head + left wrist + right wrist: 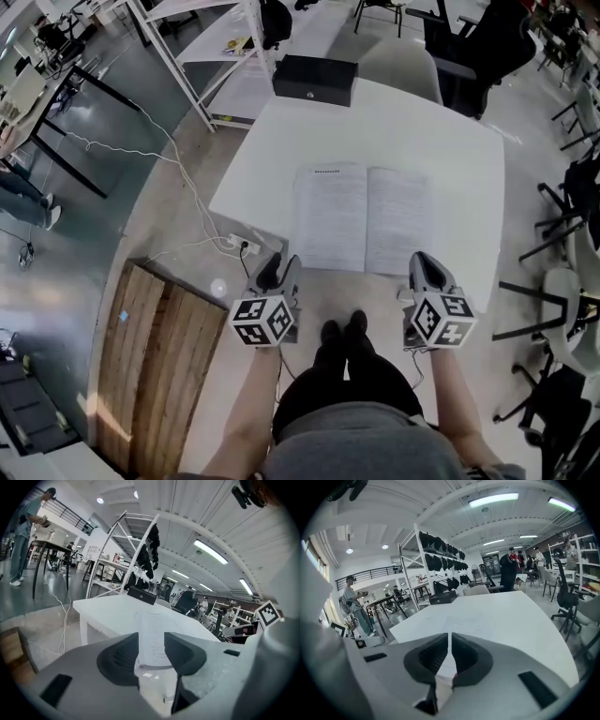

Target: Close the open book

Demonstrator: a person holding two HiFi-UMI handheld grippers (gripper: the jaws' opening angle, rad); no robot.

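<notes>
An open book point(364, 217) lies flat on the white table point(375, 122), with its pages up and its lower edge near the table's front edge. My left gripper point(281, 267) hovers just off the book's lower left corner. In the left gripper view its jaws stand apart around nothing, and the left gripper point(151, 641) looks along the left page of the book point(151, 620). My right gripper point(424, 262) sits at the book's lower right corner. In the right gripper view only a thin slit shows between its jaws, so the right gripper point(449, 641) is shut and empty, with the book point(468, 618) ahead of it.
A black box point(314, 79) stands at the table's far edge. A chair point(398, 66) is behind the table and office chairs point(572, 234) are to the right. On the floor at left lie a wooden board point(155, 366) and a power strip point(239, 246) with cable.
</notes>
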